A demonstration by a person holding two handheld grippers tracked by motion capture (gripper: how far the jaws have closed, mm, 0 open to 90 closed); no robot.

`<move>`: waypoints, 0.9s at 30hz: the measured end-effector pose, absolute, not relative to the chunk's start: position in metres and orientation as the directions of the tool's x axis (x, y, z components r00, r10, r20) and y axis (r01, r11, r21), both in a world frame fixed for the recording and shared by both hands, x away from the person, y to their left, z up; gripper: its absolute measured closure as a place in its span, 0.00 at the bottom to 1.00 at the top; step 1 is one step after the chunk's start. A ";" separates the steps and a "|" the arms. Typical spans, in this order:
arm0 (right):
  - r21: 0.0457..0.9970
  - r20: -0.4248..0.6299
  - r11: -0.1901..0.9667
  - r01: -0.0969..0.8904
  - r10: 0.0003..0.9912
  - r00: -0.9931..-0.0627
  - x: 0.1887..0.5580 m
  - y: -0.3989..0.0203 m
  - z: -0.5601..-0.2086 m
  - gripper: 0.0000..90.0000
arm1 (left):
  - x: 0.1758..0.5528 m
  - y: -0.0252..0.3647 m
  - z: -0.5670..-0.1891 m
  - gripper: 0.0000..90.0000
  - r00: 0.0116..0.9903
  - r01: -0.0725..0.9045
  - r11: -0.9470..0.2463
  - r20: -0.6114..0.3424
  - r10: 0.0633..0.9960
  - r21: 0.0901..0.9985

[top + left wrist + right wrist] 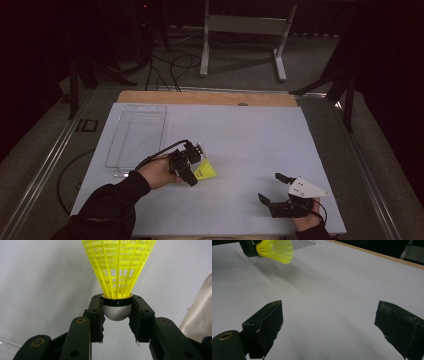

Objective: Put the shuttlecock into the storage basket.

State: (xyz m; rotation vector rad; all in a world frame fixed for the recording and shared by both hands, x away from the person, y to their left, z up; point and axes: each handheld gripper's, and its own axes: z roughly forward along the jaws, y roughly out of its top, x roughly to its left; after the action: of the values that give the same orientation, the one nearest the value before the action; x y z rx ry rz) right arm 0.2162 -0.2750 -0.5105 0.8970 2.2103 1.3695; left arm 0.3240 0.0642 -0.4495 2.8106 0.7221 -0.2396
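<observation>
Shuttlecock (pixel 117 270) sits in the left gripper (pixel 117 311), jaws clamped on the black band at the top of its rounded grey cork, yellow plastic skirt flaring away past the fingertips. In the high view it's carried near the middle of the white table (pixel 250 140), just right of the clear tray (pixel 136 135); looks lifted off the surface, judging by the shadow under it in the right gripper view. Right gripper (pixel 274 189) sits low near the table's near right edge, jaws spread wide, nothing between them. Handling, my read: very light, so grip force barely matters for weight, but the cork is round and smooth and could squirt out if pinched off-centre. Skirt is thin lattice, springy, will crush or deform. Hold at the cork or band as now, never the skirt.
</observation>
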 end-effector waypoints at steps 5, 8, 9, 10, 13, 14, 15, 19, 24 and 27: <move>0.895 0.003 0.319 0.312 0.695 -0.719 0.216 -0.275 -0.510 0.09 | 0.323 0.063 -0.442 0.73 0.877 0.467 -0.865 -0.217 0.428 0.183; 0.894 0.003 0.321 0.312 0.693 -0.721 0.216 -0.275 -0.510 0.09 | 0.323 0.062 -0.439 0.73 0.882 0.457 -0.870 -0.218 0.417 0.184; 0.895 0.003 0.320 0.310 0.692 -0.722 0.216 -0.275 -0.510 0.09 | 0.323 0.062 -0.438 0.73 0.882 0.458 -0.869 -0.217 0.418 0.189; 0.895 0.002 0.321 0.310 0.692 -0.722 0.216 -0.275 -0.510 0.09 | 0.323 0.063 -0.437 0.73 0.883 0.456 -0.869 -0.221 0.414 0.191; 0.895 0.001 0.322 0.310 0.693 -0.721 0.216 -0.275 -0.510 0.09 | 0.324 0.064 -0.433 0.73 0.885 0.453 -0.869 -0.221 0.410 0.200; 0.894 -0.001 0.323 0.310 0.694 -0.720 0.216 -0.275 -0.510 0.09 | 0.324 0.065 -0.431 0.73 0.884 0.454 -0.867 -0.225 0.409 0.204; 0.894 -0.001 0.323 0.309 0.693 -0.721 0.216 -0.275 -0.510 0.09 | 0.324 0.066 -0.430 0.73 0.886 0.449 -0.870 -0.225 0.404 0.205; 0.895 0.000 0.322 0.309 0.692 -0.722 0.216 -0.274 -0.510 0.09 | 0.325 0.069 -0.424 0.73 0.888 0.448 -0.869 -0.216 0.406 0.208; 0.895 0.010 0.322 0.310 0.680 -0.734 0.215 -0.273 -0.510 0.09 | 0.327 0.075 -0.414 0.73 0.894 0.438 -0.874 -0.207 0.398 0.210; 0.896 -0.002 0.330 0.298 0.674 -0.739 0.215 -0.273 -0.510 0.09 | 0.329 0.081 -0.404 0.73 0.897 0.434 -0.873 -0.201 0.394 0.222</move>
State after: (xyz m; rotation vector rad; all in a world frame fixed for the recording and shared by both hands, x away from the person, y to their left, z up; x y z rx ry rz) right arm 0.2150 -0.2726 -0.5104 0.8614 2.2262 1.3790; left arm 0.3289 0.0805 -0.4041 2.8003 0.6231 -0.2176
